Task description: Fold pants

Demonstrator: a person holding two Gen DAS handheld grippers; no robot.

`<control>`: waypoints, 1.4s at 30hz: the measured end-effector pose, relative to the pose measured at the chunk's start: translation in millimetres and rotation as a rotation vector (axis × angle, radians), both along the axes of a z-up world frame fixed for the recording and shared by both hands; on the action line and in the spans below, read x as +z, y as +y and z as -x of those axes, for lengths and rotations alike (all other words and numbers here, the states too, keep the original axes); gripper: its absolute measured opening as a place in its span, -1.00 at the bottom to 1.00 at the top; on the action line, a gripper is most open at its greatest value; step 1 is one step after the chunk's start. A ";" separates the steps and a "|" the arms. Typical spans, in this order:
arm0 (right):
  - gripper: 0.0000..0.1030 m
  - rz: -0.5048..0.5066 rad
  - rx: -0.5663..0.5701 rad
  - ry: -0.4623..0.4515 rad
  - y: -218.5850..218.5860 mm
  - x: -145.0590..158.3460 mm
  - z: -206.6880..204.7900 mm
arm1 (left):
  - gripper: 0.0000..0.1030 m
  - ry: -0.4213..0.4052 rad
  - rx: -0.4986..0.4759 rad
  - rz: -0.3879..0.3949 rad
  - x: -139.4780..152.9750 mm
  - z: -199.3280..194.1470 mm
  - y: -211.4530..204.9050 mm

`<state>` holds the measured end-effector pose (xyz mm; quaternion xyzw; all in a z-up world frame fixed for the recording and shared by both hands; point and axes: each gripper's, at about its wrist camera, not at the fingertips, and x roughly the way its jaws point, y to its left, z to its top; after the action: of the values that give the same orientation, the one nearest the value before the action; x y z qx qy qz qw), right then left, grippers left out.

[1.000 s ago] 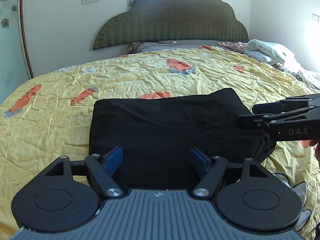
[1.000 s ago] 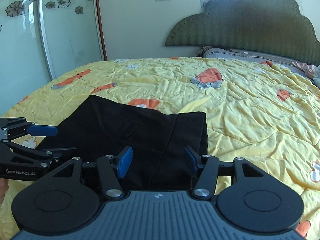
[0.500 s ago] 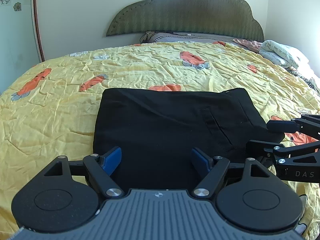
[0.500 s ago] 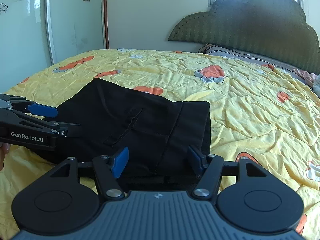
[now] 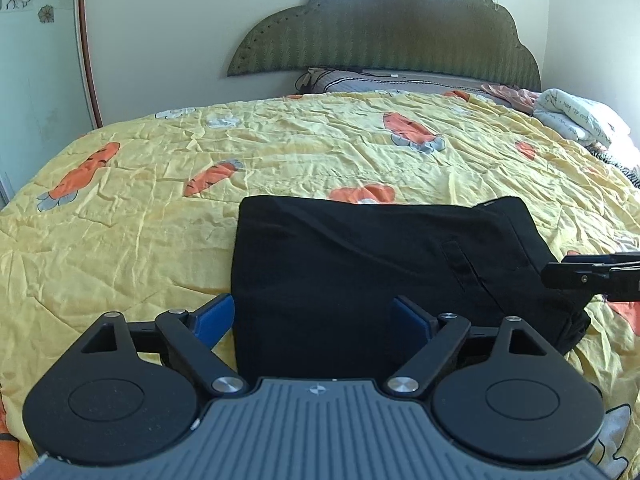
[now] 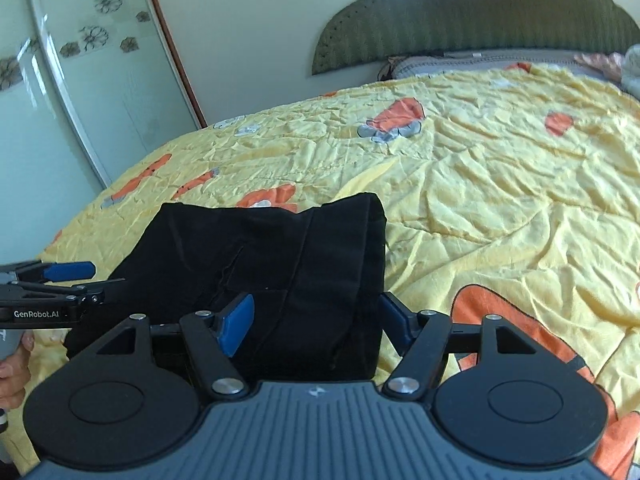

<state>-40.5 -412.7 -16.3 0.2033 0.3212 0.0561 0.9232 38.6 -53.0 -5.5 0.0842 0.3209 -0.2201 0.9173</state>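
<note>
Black pants (image 5: pixel 372 276), already folded into a compact rectangle, are lying on the yellow quilt (image 5: pixel 280 152) (long axis running left to right) — directly ahead of both tools: left tool (image 5: pixel 312 316) and right tool (image 6: pixel 316 322) are hovering open, gripping nothing.

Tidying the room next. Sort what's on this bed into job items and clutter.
Job: black pants, left gripper, right gripper, both open.
Lying about: white bedding bundle, peach cloth, grey pillow, on the yellow quilt.
</note>
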 end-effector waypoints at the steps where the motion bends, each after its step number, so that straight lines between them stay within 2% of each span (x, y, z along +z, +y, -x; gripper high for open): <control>1: 0.32 -0.038 0.016 0.015 -7.4 -3.3 -5.5 | 0.72 0.025 0.000 0.023 0.2 -8.4 7.6; 4: 0.32 -0.121 0.053 0.066 -23.0 -15.1 -22.4 | 0.72 0.136 -0.004 0.115 -3.1 -36.4 31.7; 10: 0.36 -0.309 0.137 0.073 -42.2 -25.1 -41.3 | 0.69 0.420 -0.090 0.323 -25.0 -82.9 62.2; 14: 0.37 -0.397 0.235 0.073 -44.2 -31.3 -56.6 | 0.69 0.495 -0.169 0.435 -32.2 -97.8 66.4; 17: 0.39 -0.513 0.248 0.080 -53.2 -41.2 -70.0 | 0.68 0.528 -0.199 0.514 -40.9 -107.2 66.2; 20: 0.35 -0.547 0.242 0.068 -57.2 -43.7 -78.3 | 0.44 0.543 -0.184 0.577 -47.6 -116.4 68.3; 21: 0.33 -0.538 0.237 0.071 -55.7 -43.2 -79.8 | 0.22 0.555 -0.168 0.594 -49.8 -119.2 69.4; 22: 0.19 -0.506 0.235 0.078 -52.5 -42.5 -80.6 | -0.07 0.570 -0.149 0.597 -52.4 -121.8 69.9; 23: -0.11 -0.473 0.230 0.087 -49.5 -42.1 -79.8 | -0.20 0.578 -0.136 0.590 -54.4 -123.9 70.9; 25: -0.32 -0.454 0.211 0.090 -48.2 -43.1 -73.9 | -0.57 0.568 -0.129 0.571 -55.3 -123.6 72.0; 27: -0.39 -0.443 0.199 0.076 -44.6 -40.3 -67.9 | -0.66 0.544 -0.129 0.575 -52.9 -120.1 74.8; 33: -0.46 -0.367 0.210 0.004 -26.0 -8.2 -68.2 | -0.69 0.393 -0.143 0.554 -25.6 -105.0 76.9; 38: -0.46 -0.320 0.254 -0.039 -7.1 9.6 -99.5 | -0.69 0.271 -0.116 0.512 3.2 -112.2 86.6; 42: -0.45 -0.290 0.226 0.009 3.4 -2.6 -130.1 | -0.69 0.273 -0.066 0.462 1.7 -134.3 90.8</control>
<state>89.6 -409.3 -18.9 0.2972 0.3347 0.2042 0.8706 172.9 37.8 -3.8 -0.1473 0.3801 -0.3264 0.8528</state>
